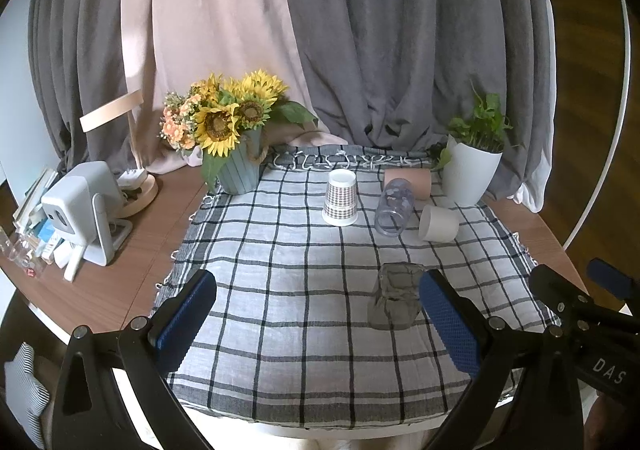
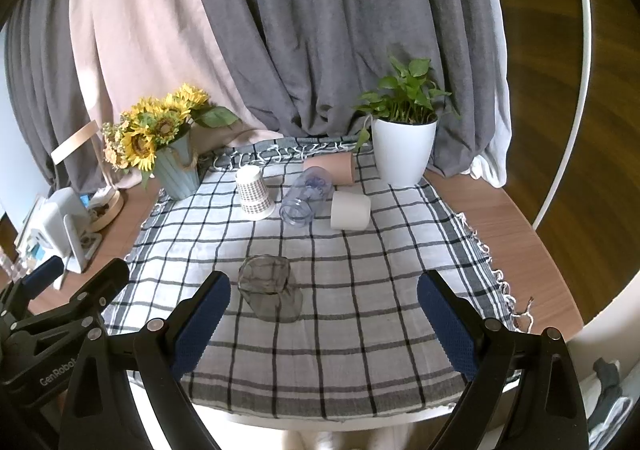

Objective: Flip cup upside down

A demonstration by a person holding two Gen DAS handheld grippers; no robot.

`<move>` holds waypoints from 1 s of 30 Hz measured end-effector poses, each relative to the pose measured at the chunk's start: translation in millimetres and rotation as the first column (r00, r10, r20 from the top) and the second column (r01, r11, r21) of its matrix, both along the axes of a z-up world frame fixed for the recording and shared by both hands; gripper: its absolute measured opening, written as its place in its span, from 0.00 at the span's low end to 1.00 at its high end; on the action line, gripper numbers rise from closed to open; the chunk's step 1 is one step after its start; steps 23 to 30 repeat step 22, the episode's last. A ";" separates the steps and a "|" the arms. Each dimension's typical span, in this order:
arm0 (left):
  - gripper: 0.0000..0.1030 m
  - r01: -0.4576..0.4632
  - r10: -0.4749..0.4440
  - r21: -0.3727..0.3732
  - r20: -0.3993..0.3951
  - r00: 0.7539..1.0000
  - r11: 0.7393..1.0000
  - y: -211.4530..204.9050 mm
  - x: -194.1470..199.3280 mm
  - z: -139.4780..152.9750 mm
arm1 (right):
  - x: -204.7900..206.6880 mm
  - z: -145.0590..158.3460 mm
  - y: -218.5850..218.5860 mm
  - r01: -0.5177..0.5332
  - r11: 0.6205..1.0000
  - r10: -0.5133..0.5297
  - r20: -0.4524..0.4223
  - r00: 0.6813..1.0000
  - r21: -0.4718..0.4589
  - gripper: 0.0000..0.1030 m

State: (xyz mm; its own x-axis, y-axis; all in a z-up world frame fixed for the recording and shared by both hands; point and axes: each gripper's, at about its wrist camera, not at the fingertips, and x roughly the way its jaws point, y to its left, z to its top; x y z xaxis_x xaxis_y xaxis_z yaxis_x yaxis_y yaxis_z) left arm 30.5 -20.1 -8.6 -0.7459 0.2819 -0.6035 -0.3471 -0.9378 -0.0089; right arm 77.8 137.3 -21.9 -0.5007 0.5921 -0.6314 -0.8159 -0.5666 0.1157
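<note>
- Smoked glass cup (image 2: pixel 270 296) sits on the checked cloth (image 2: pixel 360 330) near the front edge, closest cup to both claws. Wider end looks to be on the cloth, narrower end up, so it reads as already mouth-down, though the tint makes that hard to confirm.
- Patterned paper cup (image 2: pixel 254 192) at roughly 12 o'clock from it: wide rim down, so inverted.
- Clear cup (image 2: pixel 306 200), pink cup (image 2: pixel 332 168) and white cup (image 2: pixel 350 212) at about 1 o'clock: all lying on their sides, near each other. Judged as not yet flipped.
- Left claw (image 1: pixel 318 324): spread wide, empty, hovering above the cloth; glass cup is just inside its right finger.
- Right claw (image 2: pixel 324 324): spread wide, empty; glass cup just beside its left finger.
- Estimate: two cups done, three left; neither claw is touching anything.
- Periphery: sunflower pot (image 2: pixel 176 170) at 10 o'clock, white planter (image 2: pixel 402 154) at 2 o'clock, both on the counter (image 2: pixel 516 234).
</note>
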 end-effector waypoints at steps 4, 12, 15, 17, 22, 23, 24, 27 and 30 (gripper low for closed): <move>1.00 -0.001 0.001 0.001 0.003 1.000 1.000 0.1 0.4 0.1 | 0.9 0.2 -0.5 0.003 1.000 -0.003 -0.001 1.000 -0.001 0.92; 1.00 0.002 -0.002 0.000 0.004 1.000 1.000 -0.8 0.4 -0.4 | 2.4 1.4 0.3 0.008 1.000 -0.008 -0.001 1.000 -0.003 0.92; 1.00 0.005 -0.005 0.002 0.005 1.000 1.000 -1.0 0.3 -0.6 | 2.3 1.4 0.2 0.008 1.000 -0.008 0.001 1.000 -0.004 0.92; 1.00 0.006 -0.006 0.001 0.005 1.000 1.000 -2.0 0.2 -1.4 | 2.9 1.2 0.7 0.009 1.000 -0.009 0.000 1.000 -0.004 0.92; 1.00 0.007 -0.007 0.000 0.006 1.000 1.000 -3.4 -0.3 -2.8 | 4.5 0.8 2.2 0.009 1.000 -0.009 0.001 1.000 -0.006 0.92; 1.00 0.007 -0.007 0.000 0.006 1.000 1.000 -3.4 -0.3 -2.8 | 4.5 0.8 2.2 0.009 1.000 -0.009 0.001 1.000 -0.006 0.92; 1.00 0.007 -0.007 0.000 0.006 1.000 1.000 -3.4 -0.3 -2.8 | 4.5 0.8 2.2 0.009 1.000 -0.009 0.001 1.000 -0.006 0.92; 1.00 0.007 -0.007 0.000 0.006 1.000 1.000 -3.4 -0.3 -2.8 | 4.5 0.8 2.2 0.009 1.000 -0.009 0.001 1.000 -0.006 0.92; 1.00 0.007 -0.007 0.000 0.006 1.000 1.000 -3.4 -0.3 -2.8 | 4.5 0.8 2.2 0.009 1.000 -0.009 0.001 1.000 -0.006 0.92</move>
